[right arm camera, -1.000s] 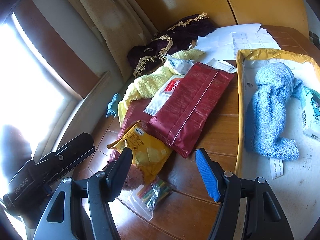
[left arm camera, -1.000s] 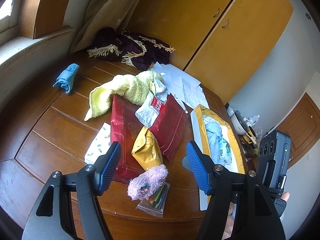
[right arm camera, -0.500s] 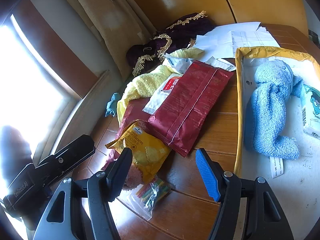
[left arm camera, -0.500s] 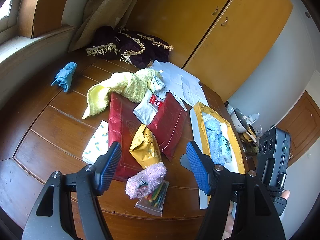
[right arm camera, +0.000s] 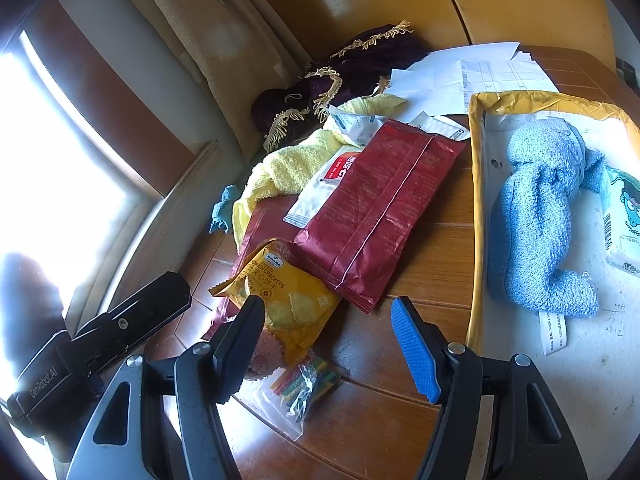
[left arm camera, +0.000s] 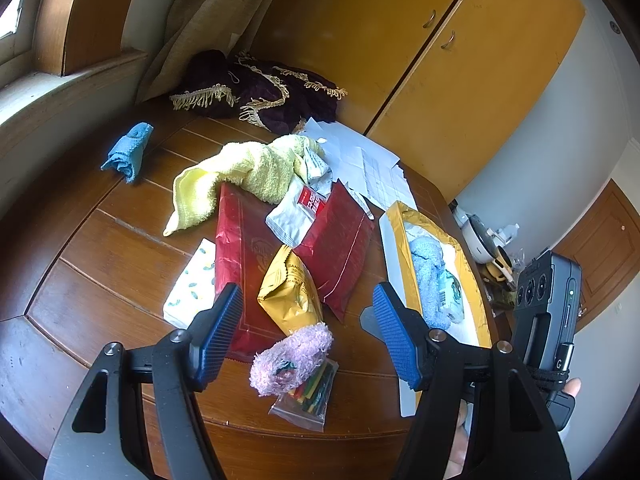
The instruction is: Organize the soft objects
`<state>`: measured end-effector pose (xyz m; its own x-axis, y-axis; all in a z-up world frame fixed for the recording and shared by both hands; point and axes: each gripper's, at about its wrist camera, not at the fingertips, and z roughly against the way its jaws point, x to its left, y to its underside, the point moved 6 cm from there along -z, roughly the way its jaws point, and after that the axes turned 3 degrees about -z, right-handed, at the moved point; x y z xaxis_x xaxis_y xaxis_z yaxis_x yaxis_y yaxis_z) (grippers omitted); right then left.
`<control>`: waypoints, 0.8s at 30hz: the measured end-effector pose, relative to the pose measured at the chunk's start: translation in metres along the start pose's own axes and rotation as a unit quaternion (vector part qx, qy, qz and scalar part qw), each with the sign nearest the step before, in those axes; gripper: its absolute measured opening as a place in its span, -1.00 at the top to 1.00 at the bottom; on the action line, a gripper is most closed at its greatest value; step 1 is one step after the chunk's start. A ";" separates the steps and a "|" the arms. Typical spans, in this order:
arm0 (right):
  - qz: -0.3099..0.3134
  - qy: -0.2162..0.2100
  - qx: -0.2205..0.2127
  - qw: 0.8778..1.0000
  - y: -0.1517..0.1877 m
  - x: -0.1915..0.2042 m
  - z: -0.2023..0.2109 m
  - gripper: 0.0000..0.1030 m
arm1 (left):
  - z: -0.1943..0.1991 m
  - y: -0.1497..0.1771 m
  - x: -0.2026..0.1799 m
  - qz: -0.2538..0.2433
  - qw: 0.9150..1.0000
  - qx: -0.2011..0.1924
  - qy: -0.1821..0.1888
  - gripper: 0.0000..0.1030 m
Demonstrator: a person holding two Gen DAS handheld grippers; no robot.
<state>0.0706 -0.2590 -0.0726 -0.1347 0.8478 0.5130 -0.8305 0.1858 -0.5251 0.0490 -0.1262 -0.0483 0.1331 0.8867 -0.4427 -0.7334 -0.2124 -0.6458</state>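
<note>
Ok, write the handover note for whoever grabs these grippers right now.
Left gripper: open, empty, above the pink fuzzy item.
Right gripper: open, empty, over the table by the cracker bag.
Done: blue towel lies in the yellow-rimmed tray.
Left: pink fuzzy item lying on a zip bag, yellow towel partly under the snack packets, small blue cloth alone near the window side.

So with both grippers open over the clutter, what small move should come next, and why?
Probably lower the left gripper onto the fuzzy pink sock. It lies right under the open jaws, on top of a clear bag of coloured sticks, while the yellow-rimmed tray already holds a blue towel.
</note>
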 end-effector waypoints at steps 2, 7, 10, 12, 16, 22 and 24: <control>0.000 0.000 0.000 1.000 0.000 0.000 0.000 -0.32 | 0.000 0.000 0.000 0.000 1.000 0.000 0.000 -0.30; 0.000 0.000 0.000 1.000 0.000 0.000 0.000 -0.32 | -0.001 0.001 -0.001 -0.001 1.000 0.002 0.001 -0.30; 0.000 0.000 0.000 1.000 0.000 0.000 0.000 -0.32 | -0.001 0.002 -0.001 -0.001 1.000 0.002 0.001 -0.30; 0.000 0.000 0.000 1.000 0.000 0.000 0.000 -0.32 | -0.001 0.001 -0.001 -0.001 1.000 0.002 0.001 -0.30; 0.000 0.000 0.000 1.000 0.000 0.000 0.001 -0.32 | -0.001 0.002 -0.001 -0.001 1.000 0.002 0.002 -0.30; 0.000 -0.005 -0.003 1.000 0.001 -0.001 0.004 -0.32 | 0.000 0.002 -0.002 -0.002 1.000 0.002 0.002 -0.30; -0.002 -0.009 -0.003 1.000 0.002 -0.002 0.006 -0.32 | 0.000 0.000 -0.003 -0.004 1.000 0.003 0.002 -0.30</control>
<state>0.0659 -0.2630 -0.0703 -0.1415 0.8379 0.5272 -0.8278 0.1919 -0.5271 0.0485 -0.1290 -0.0471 0.1427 0.8865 -0.4402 -0.7362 -0.2022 -0.6459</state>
